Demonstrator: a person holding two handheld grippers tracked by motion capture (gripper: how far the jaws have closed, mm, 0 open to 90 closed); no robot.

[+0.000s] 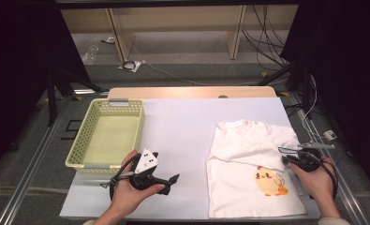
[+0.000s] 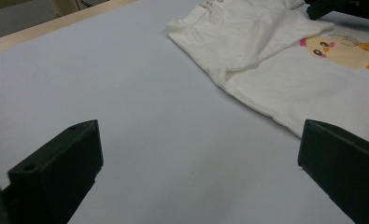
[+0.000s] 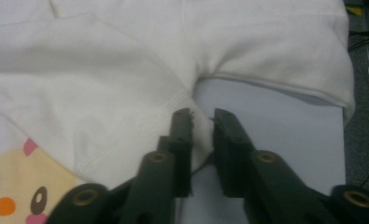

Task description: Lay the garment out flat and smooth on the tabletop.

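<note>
A white T-shirt (image 1: 248, 150) with a yellow chick print (image 1: 269, 182) lies on the right half of the white table top (image 1: 182, 136), one sleeve folded over its chest. My right gripper (image 1: 284, 155) sits at the shirt's right side, under the sleeve. In the right gripper view its jaws (image 3: 202, 119) stand nearly together with the shirt's (image 3: 126, 70) side edge pinched between them. My left gripper (image 1: 166, 166) rests in the person's hand near the front left, jaws wide apart (image 2: 201, 154) over bare table, pointing toward the shirt (image 2: 266, 56).
A pale green plastic basket (image 1: 82, 140) with nothing inside stands at the table's left edge, just beyond my left gripper. Bare white table lies between basket and shirt. Cables and stand legs cross the floor behind and to the right.
</note>
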